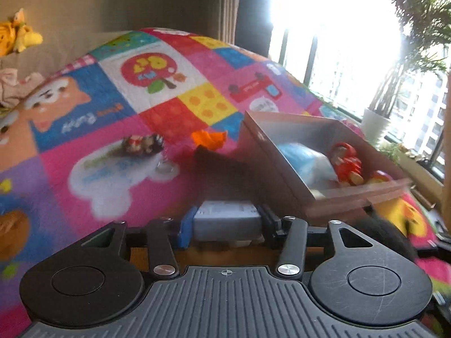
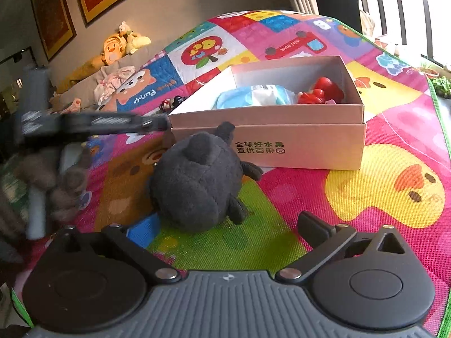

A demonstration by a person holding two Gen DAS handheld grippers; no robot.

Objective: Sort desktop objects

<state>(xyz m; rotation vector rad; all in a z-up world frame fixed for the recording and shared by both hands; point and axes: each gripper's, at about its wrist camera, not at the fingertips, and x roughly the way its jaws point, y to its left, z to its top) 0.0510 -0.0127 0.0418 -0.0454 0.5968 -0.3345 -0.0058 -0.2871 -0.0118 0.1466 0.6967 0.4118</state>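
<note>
My left gripper (image 1: 227,221) is shut on a small grey-white rectangular box (image 1: 225,217), its blue and black pads against the box's two sides. A pink cardboard box (image 1: 284,180) (image 2: 282,146) stands open on the play mat, holding a blue-white wipes packet (image 2: 253,95) and a red toy figure (image 2: 321,90). My right gripper (image 2: 228,229) is open just behind a dark grey plush toy (image 2: 197,186), whose lower part sits between the fingers without touching them. In the right wrist view the left gripper's blurred body (image 2: 93,124) reaches in from the left.
Small figurines (image 1: 142,143) (image 2: 172,102) and an orange scrap (image 1: 210,138) lie on the colourful play mat (image 2: 380,191) left of the box. Yellow plush toys (image 2: 118,46) sit on a sofa behind. A potted plant (image 1: 375,124) stands by the window.
</note>
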